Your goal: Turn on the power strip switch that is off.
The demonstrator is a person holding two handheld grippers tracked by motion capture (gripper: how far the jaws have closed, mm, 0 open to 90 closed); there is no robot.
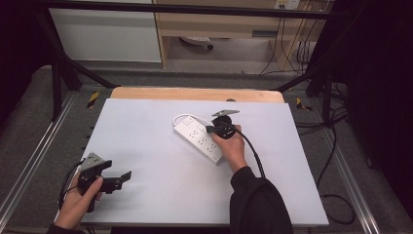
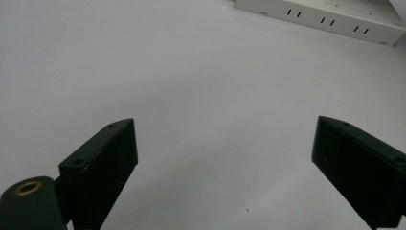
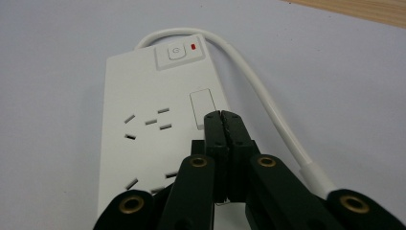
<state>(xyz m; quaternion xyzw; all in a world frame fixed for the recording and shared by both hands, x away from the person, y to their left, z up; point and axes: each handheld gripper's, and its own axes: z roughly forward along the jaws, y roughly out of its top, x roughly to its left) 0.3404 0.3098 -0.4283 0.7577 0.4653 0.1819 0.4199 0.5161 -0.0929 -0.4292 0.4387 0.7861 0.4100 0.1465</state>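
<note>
Hiding part of the power strip [image 3: 143, 124], the right gripper's [image 3: 223, 120] fingers seemingly touch.

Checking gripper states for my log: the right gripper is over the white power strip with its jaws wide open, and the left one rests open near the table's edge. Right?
Not quite. The right gripper is shut, jaws pressed together over the power strip, as the right gripper view shows. The left gripper is open near the table edge.

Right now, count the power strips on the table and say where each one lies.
1. A white plastic power strip lies diagonally on the pale grey table, right of centre, under the shut right gripper; the open left gripper is well apart from it.
</note>
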